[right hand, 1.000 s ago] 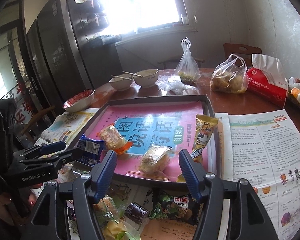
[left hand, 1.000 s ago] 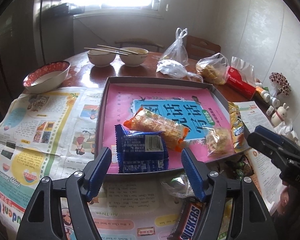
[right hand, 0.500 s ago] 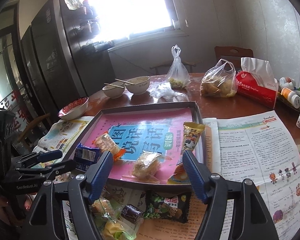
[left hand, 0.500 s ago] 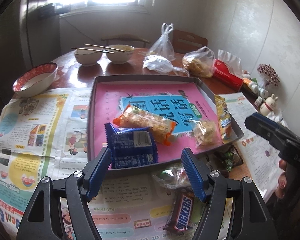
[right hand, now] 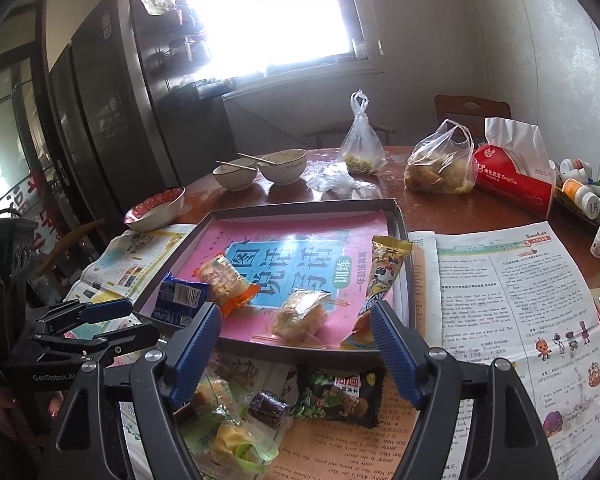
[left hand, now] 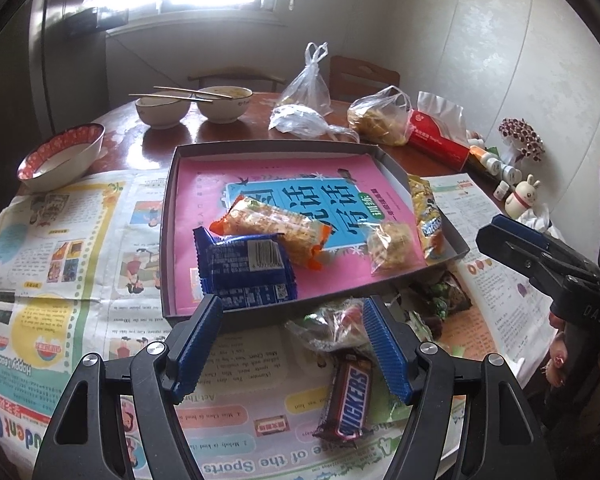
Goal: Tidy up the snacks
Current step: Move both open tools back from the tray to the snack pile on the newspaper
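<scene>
The right gripper (right hand: 296, 344), low centre of its frame, is opening its jaws wider with nothing between them, while the left gripper (left hand: 290, 346) hangs spread and empty, unchanged. Both views have drawn back slightly from the tray (left hand: 168, 216), mid-frame and holding four snacks. So the Snickers bar (left hand: 350, 396), bottom centre on the newspaper (left hand: 60, 240), looks the likely next pick.

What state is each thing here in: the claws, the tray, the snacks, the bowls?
Left claw: open, empty.
Right claw: opening, empty.
Tray: lidless, four snacks inside.
Blue pack: in tray, sealed.
Snickers: outside tray, sealed, on newspaper.
Green pack: outside tray, sealed.
Tied bag: knotted shut.
Red-rimmed bowl: upright.
</scene>
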`<state>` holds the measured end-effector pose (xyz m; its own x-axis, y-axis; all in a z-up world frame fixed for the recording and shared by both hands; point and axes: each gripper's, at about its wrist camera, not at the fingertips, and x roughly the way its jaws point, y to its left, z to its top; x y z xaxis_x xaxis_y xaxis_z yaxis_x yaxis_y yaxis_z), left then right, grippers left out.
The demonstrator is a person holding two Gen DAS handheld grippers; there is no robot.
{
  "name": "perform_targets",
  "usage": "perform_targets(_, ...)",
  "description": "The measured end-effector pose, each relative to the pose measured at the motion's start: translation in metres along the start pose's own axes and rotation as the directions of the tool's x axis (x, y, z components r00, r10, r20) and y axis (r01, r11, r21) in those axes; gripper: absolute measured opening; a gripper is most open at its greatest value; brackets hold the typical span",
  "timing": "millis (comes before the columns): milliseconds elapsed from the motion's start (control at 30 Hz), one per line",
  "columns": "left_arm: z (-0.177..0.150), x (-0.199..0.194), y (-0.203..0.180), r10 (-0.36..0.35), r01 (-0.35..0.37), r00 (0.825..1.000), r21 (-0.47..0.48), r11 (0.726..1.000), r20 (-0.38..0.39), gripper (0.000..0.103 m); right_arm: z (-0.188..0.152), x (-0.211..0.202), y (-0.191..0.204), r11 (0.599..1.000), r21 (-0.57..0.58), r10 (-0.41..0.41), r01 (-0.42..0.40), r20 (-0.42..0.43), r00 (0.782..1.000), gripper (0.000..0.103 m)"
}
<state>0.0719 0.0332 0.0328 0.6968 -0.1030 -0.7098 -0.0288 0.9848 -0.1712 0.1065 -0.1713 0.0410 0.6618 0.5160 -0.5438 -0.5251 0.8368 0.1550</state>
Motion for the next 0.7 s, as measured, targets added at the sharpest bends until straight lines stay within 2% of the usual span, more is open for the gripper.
perform_targets(700, -0.027, -0.002, -0.016, -0.008, 0.010, 0.998, 0.045, 0.999, -0.055, 0.074, -0.014, -0.013, 0.026, 0.997, -0.069, 0.040, -0.040, -0.006, 0.999, 0.076)
